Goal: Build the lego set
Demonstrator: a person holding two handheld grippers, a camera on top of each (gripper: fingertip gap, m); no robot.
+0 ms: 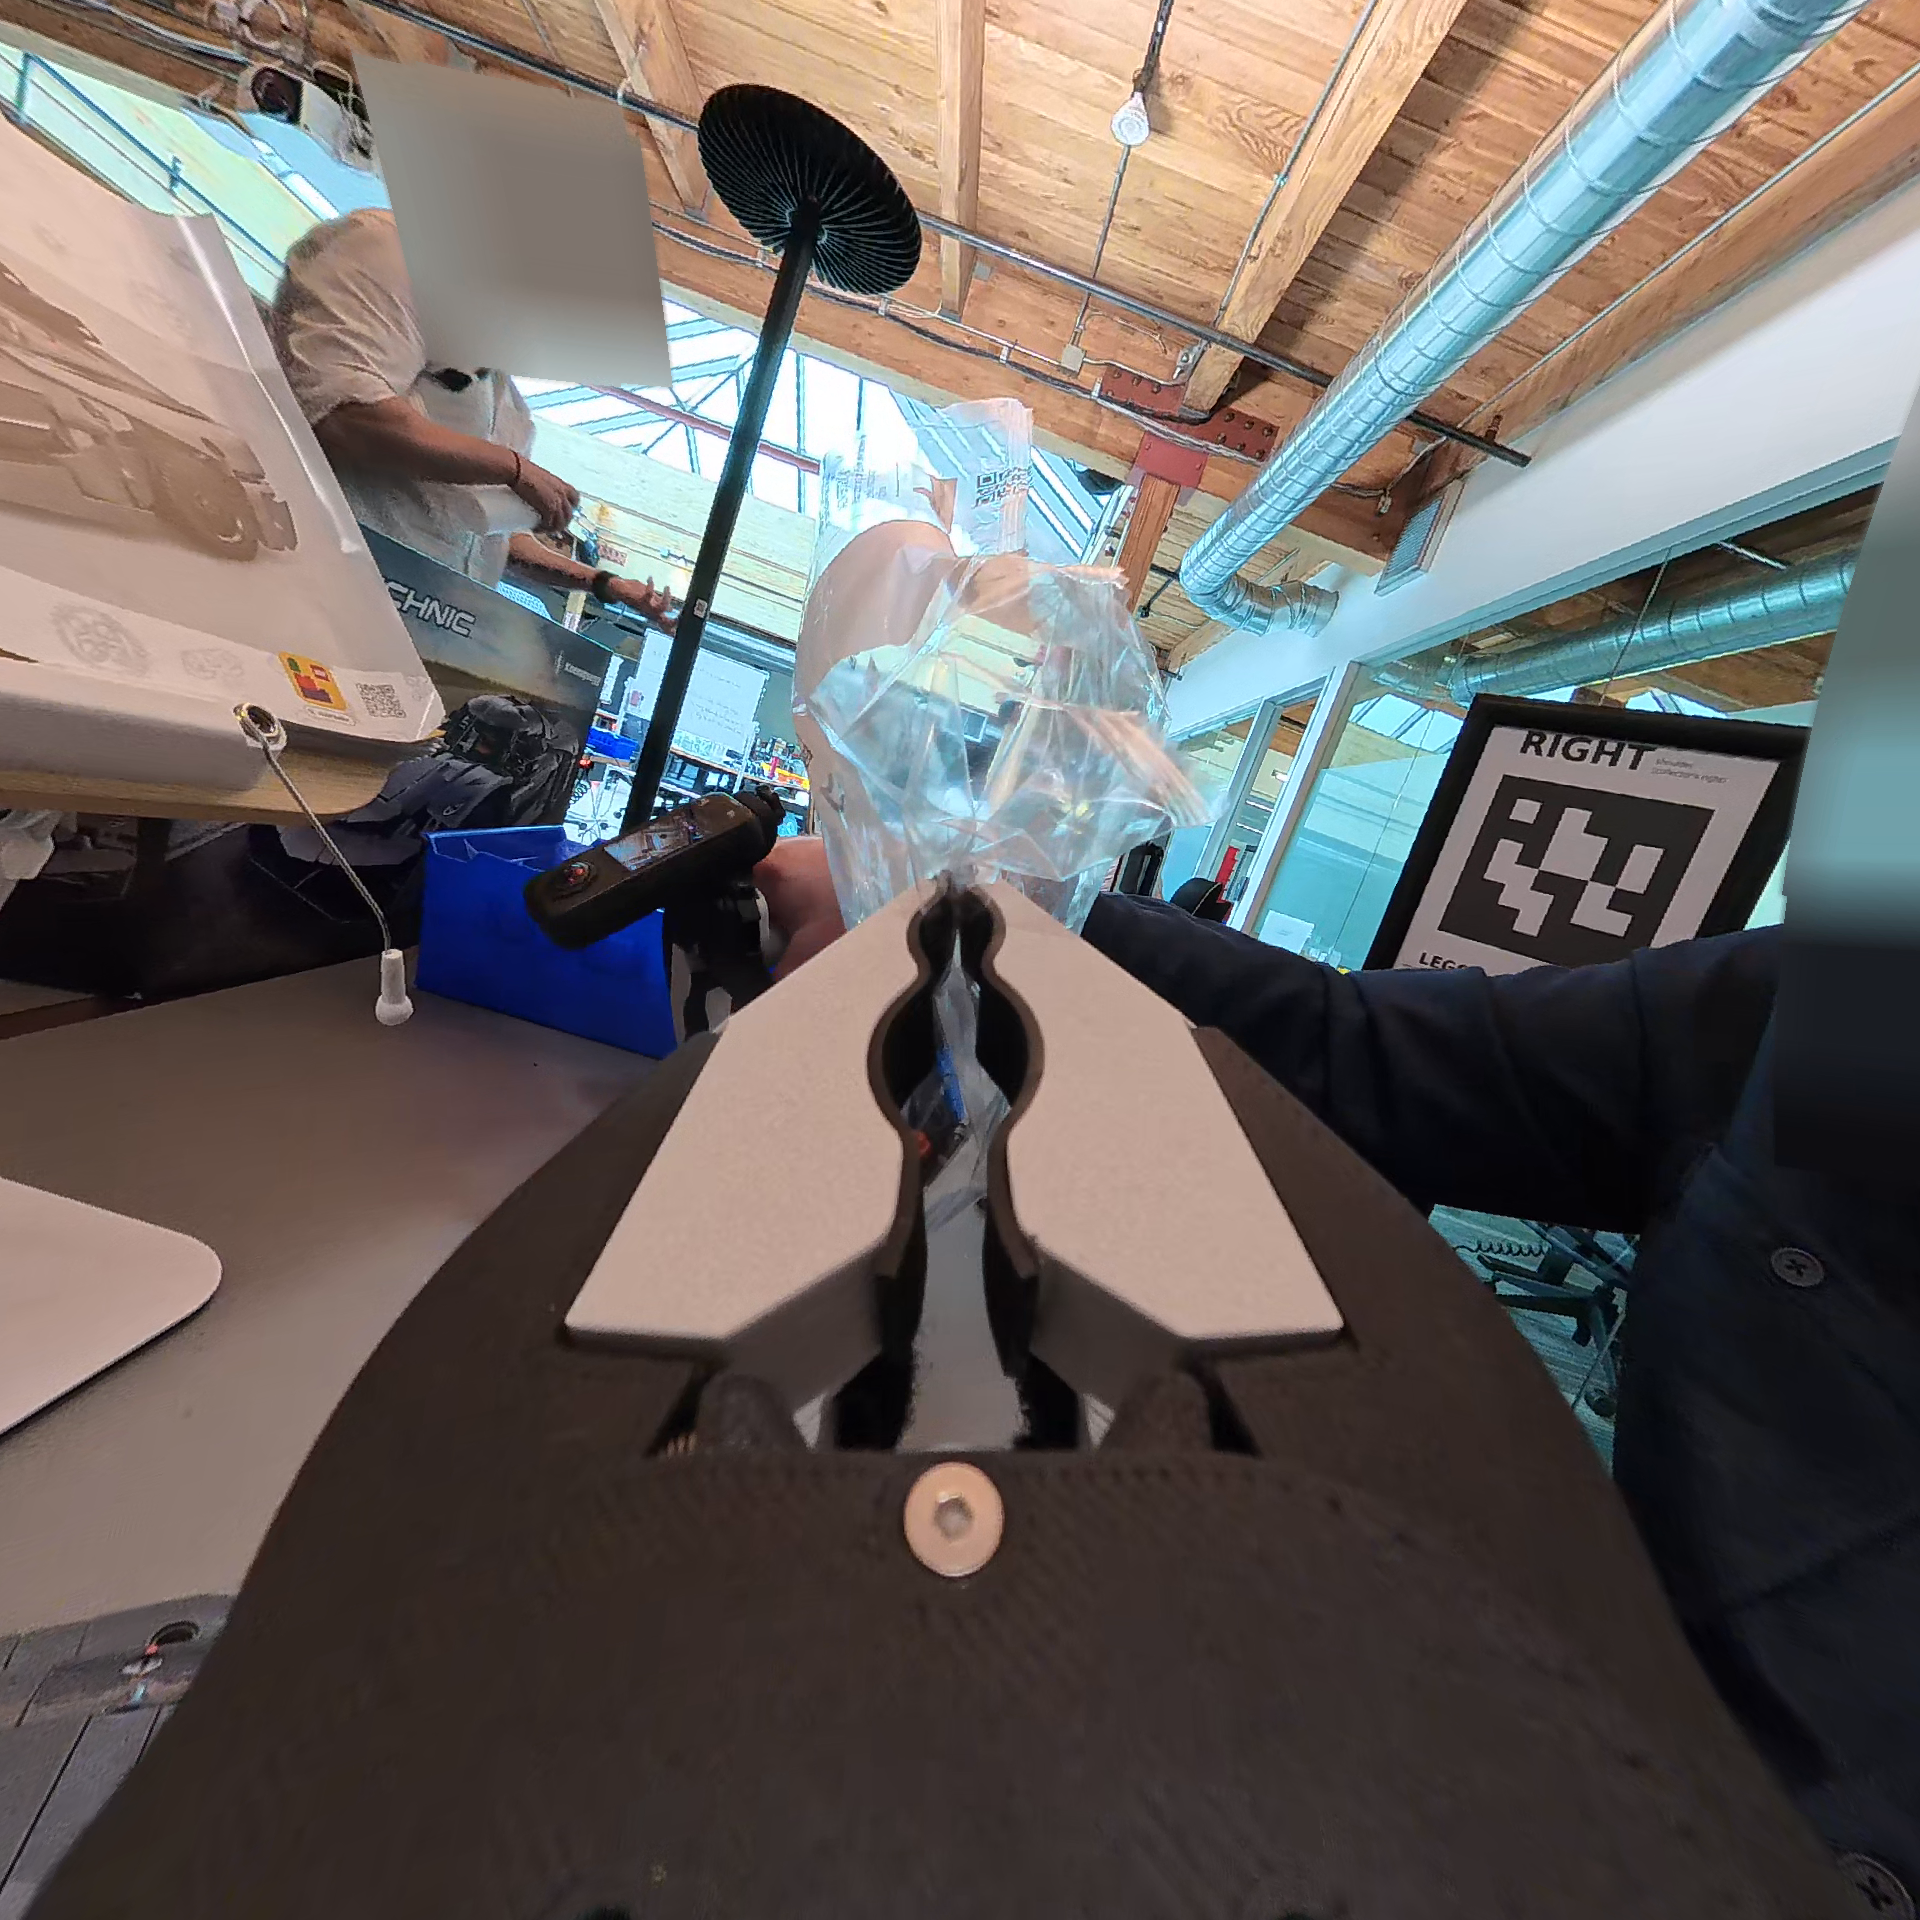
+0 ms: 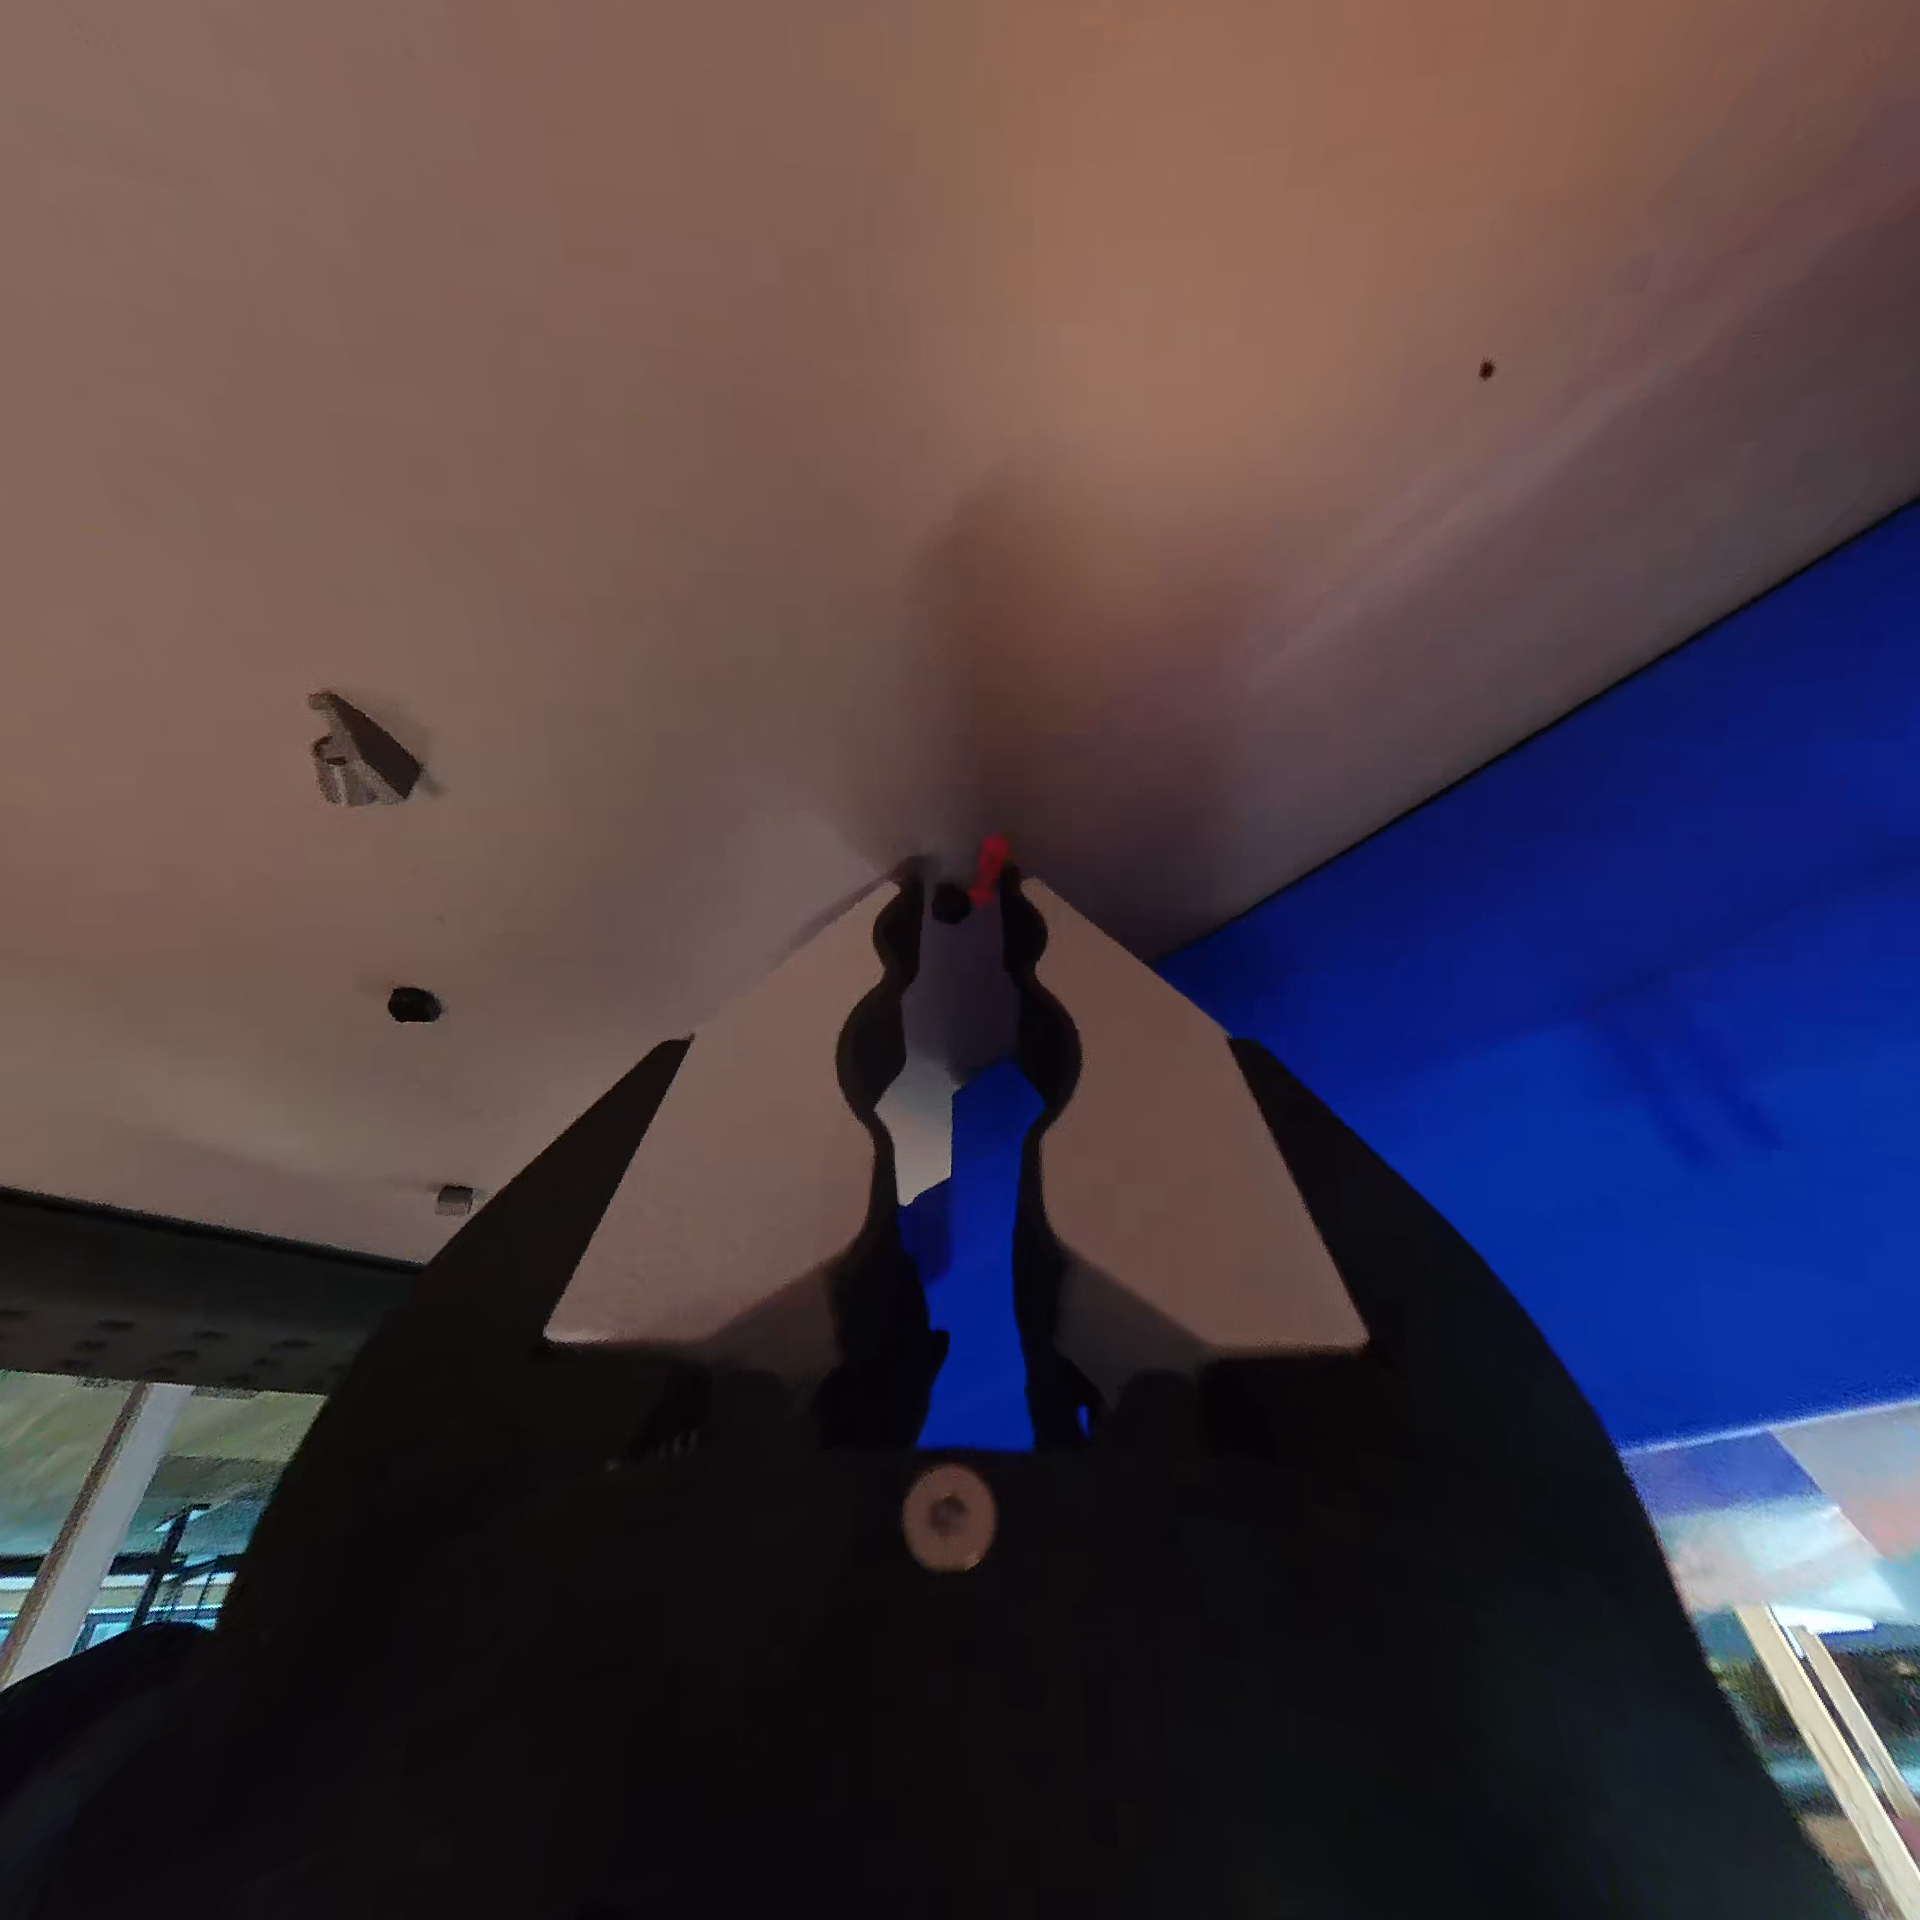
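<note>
My left gripper (image 1: 951, 902) is shut on the neck of a clear plastic bag (image 1: 987, 717) and holds it up in the air. Small Lego parts, one of them blue, show inside the bag between the fingers (image 1: 940, 1091). My right gripper (image 2: 966, 883) points down at the table (image 2: 623, 416), its tips almost on the surface. Its jaws stand a narrow gap apart. A small red piece (image 2: 988, 864) and a black pin (image 2: 948, 902) lie at the tips. I cannot tell whether either finger touches them.
On the table to the left of the right gripper lie a grey piece (image 2: 358, 753), a black pin (image 2: 414, 1005) and a small grey part (image 2: 454, 1198). A blue bin (image 2: 1558, 1039) stands on the right. The left view shows an instruction booklet (image 1: 156, 468), the blue bin (image 1: 520, 935), a camera on a pole (image 1: 655, 868), and a person behind. The left gripper's tips are roughly 40 cm from the right gripper's. The grey piece (image 2: 358, 753) is closer to my right gripper, around 9 cm from its tips; the left tips are 30 cm off.
</note>
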